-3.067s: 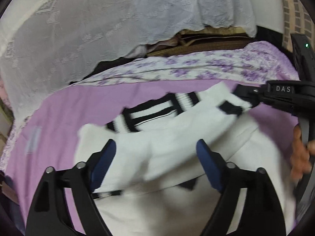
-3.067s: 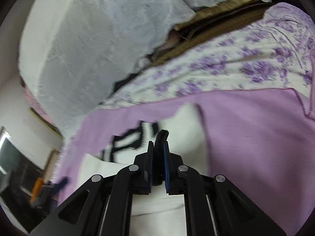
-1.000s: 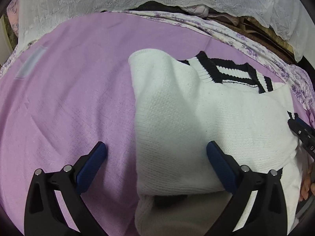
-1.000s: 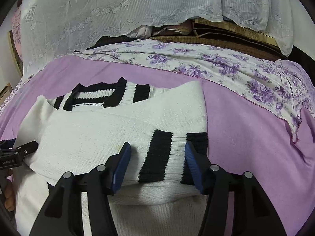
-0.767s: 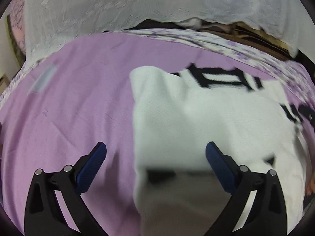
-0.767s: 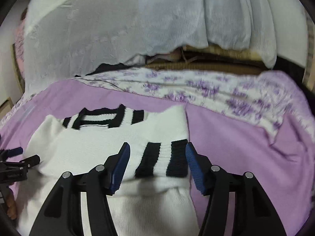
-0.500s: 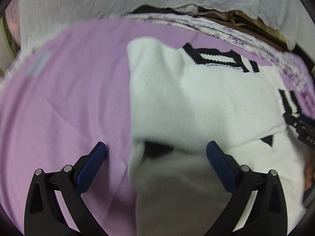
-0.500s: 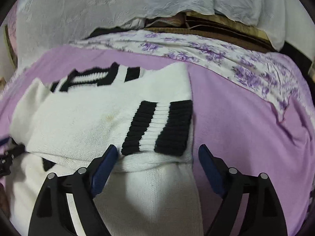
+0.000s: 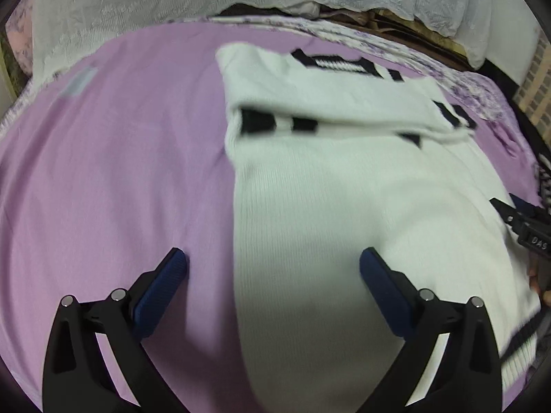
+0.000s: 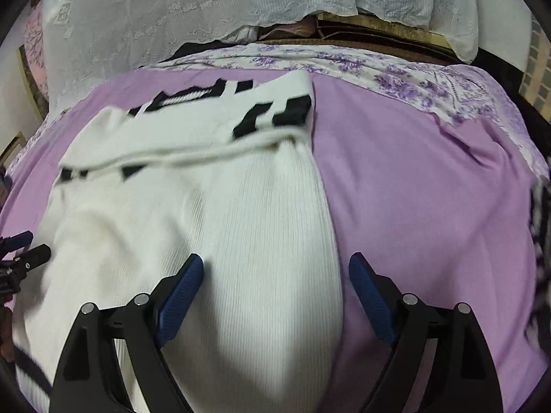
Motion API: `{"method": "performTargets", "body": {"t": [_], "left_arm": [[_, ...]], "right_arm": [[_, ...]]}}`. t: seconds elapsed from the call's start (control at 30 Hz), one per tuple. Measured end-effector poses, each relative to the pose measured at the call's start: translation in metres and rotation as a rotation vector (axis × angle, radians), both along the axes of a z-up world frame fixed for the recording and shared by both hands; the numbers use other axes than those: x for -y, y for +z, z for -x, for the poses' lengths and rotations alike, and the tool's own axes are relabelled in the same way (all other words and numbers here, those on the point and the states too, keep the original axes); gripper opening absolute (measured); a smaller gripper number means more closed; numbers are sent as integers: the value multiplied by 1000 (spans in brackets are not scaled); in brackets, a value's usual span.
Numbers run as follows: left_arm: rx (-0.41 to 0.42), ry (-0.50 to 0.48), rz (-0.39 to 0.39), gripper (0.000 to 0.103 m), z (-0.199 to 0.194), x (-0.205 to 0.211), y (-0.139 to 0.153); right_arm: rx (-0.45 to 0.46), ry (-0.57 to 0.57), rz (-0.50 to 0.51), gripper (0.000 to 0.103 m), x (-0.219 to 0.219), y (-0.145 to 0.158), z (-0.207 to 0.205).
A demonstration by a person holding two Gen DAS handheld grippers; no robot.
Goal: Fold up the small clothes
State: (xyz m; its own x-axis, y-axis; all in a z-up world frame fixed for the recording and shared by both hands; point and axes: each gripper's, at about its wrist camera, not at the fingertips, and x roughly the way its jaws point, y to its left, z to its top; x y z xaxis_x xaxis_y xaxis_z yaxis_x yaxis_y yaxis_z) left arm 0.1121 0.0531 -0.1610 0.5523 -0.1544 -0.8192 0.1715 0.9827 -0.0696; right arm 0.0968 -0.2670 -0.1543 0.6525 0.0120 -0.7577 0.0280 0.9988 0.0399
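A white knit sweater (image 9: 344,189) with black stripes lies on a purple sheet (image 9: 120,155); both sleeves are folded across its chest. It also shows in the right wrist view (image 10: 224,223). My left gripper (image 9: 272,272) is open and empty, low over the sweater's left edge near the hem. My right gripper (image 10: 275,275) is open and empty, over the sweater's right edge near the hem. The right gripper's tip shows in the left wrist view (image 9: 516,213).
A floral purple-and-white cloth (image 10: 378,69) lies along the far side of the sheet. White lace fabric (image 10: 206,10) hangs behind it. A black-and-white patterned item (image 10: 540,213) sits at the right edge.
Both grippers let go of the folded sleeves and drew back toward the sweater's hem. The right jaws opened wider. More of the sweater's body is in view.
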Motion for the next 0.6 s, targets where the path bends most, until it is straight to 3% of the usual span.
{"method": "performTargets", "body": {"t": [0.17,0.27,0.37,0.43,0.6], "left_arm": [[6,-79,7,99,49,-6,-2],[10,-135,51,99,69,-8,2],[-36,-207,176,98,71,-10,3],[-43,-229,203,98,72,-5,2],[-73,-239,233,98,61,3,-1]], "right_arm": [[6,26,-73,89,4,1,49],[13,68,-165,89,11,0,79],[28,102,-249,77,16,3,99],[23,109,-305,67,21,0,105],[-8,126,-370,66,16,-3,89]]}}
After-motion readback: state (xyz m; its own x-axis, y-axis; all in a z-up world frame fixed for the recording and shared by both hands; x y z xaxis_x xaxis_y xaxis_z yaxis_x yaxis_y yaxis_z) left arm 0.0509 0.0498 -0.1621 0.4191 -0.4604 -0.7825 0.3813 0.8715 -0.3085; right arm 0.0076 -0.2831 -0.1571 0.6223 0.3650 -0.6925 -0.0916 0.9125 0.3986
